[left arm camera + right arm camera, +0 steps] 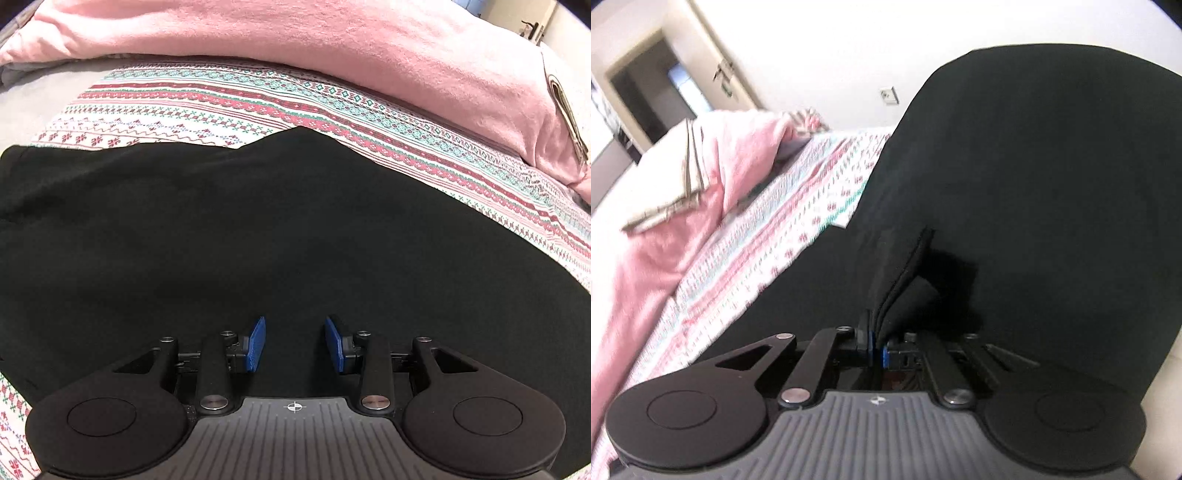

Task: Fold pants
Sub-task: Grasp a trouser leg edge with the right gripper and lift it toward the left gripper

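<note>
**One pair of black pants, half lifted off the bed**

One bed (258,107) with a patterned sheet carries one pink blanket (295,40) along its far edge. One pair of black pants (221,221) lies across the sheet. The right gripper (878,349) has its fingers clenched on a raised pants edge. The left gripper (294,343) hovers over the fabric with fingers released.

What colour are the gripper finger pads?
Blue, ribbed pads, clearest in the left wrist view on the open left gripper.
</note>
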The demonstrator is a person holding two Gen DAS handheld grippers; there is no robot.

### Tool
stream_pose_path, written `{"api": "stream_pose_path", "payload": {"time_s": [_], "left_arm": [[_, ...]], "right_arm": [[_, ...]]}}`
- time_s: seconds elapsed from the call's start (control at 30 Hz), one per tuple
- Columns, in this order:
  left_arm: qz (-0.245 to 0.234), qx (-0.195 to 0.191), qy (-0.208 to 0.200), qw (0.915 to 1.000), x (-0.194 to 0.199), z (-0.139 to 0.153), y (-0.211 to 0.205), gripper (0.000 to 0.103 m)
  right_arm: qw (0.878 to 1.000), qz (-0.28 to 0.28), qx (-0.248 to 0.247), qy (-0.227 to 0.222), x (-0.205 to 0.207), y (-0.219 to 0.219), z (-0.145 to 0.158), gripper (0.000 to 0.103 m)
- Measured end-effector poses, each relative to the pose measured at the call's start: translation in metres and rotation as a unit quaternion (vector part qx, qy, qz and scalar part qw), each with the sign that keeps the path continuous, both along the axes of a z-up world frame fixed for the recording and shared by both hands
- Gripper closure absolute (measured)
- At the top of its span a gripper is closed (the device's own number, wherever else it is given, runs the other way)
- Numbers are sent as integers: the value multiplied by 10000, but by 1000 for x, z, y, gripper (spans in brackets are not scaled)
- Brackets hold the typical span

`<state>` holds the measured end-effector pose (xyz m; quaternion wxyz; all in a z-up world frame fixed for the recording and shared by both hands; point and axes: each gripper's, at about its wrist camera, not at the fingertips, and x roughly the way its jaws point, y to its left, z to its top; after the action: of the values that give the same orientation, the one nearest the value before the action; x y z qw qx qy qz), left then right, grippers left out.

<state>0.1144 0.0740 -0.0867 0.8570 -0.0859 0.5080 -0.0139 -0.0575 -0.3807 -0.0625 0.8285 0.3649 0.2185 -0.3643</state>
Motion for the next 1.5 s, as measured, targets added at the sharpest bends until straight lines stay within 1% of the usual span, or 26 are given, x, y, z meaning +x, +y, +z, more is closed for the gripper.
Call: {"api": "stream_pose_path", "payload": {"time_s": [0.07,0.17,0.23,0.27,0.33,0.37,0.43,0.53,0.63,0.73,0.77,0.8,0.83,0.87,0.9,0.93,0.97,1.0,1.03,1.1,1.13,1.17,1.2,1.27,1.33,1.5], "left_arm": [[79,-60,11,10000,2,0,3,67],[154,-167,41,9997,4,0,12,67],[219,-194,45,9996,4,0,16,67],[271,-128,19,9996,4,1,17,67],[396,222,-135,9989,2,6,17,66],[431,399,-262,9979,2,9,17,64],[444,458,-391,9972,3,15,22,60],[603,134,-318,9976,6,18,38,58],[795,27,-243,9965,9,16,49,58],[828,35,-232,9963,12,15,57,58],[820,90,-271,9962,13,16,59,58],[822,147,-319,9960,13,18,62,58],[841,179,-362,9956,12,20,67,56],[883,167,-378,9952,14,21,71,55],[948,107,-377,9947,15,22,78,55],[1035,24,-360,9940,16,22,85,55],[1124,-38,-334,9931,18,22,93,55],[1206,-78,-292,9922,19,20,100,55],[1286,-126,-239,9913,21,18,106,55],[1386,-236,-168,9899,22,16,115,55],[1404,-282,-151,9896,21,15,118,55],[1412,-309,-146,9894,20,15,119,55],[1405,-338,-147,9894,20,15,119,55],[1362,-407,-147,9897,18,16,120,54],[1336,-558,-122,9894,19,16,121,54],[1269,-916,-61,9877,17,14,122,53]], "right_arm": [[9998,-76,-159,-122,-4,4,6,103],[9987,-86,-508,-63,5,14,13,103],[9986,-93,-504,-89,9,16,15,103],[9986,-107,-513,-121,10,18,15,103],[9975,-53,-628,-322,13,24,20,103],[9963,-14,-782,-351,17,28,24,103],[9914,120,-1286,-224,33,41,31,103],[9803,525,-1903,-19,61,62,43,103],[9675,1004,-2319,113,93,85,51,103],[9522,1700,-2538,52,132,115,67,103],[9427,2070,-2617,52,149,130,71,103],[9287,2511,-2725,92,163,148,74,103],[9081,2985,-2931,168,181,172,76,103],[8832,3445,-3173,246,196,198,77,103],[8528,3949,-3406,283,209,227,75,103],[8211,4485,-3522,238,216,257,72,103],[7899,5010,-3531,189,219,284,67,103],[7481,5609,-3539,206,218,315,56,103],[7083,6062,-3606,283,213,341,43,103],[6272,6774,-3810,505,190,388,9,103],[6038,6961,-3846,540,180,401,-6,103],[5907,7088,-3815,553,172,409,-18,103],[5849,7155,-3770,612,166,414,-29,103],[5788,7142,-3868,723,160,420,-39,103],[5769,7134,-3920,675,150,421,-40,101],[5886,7058,-3879,703,154,409,-47,100]]}}
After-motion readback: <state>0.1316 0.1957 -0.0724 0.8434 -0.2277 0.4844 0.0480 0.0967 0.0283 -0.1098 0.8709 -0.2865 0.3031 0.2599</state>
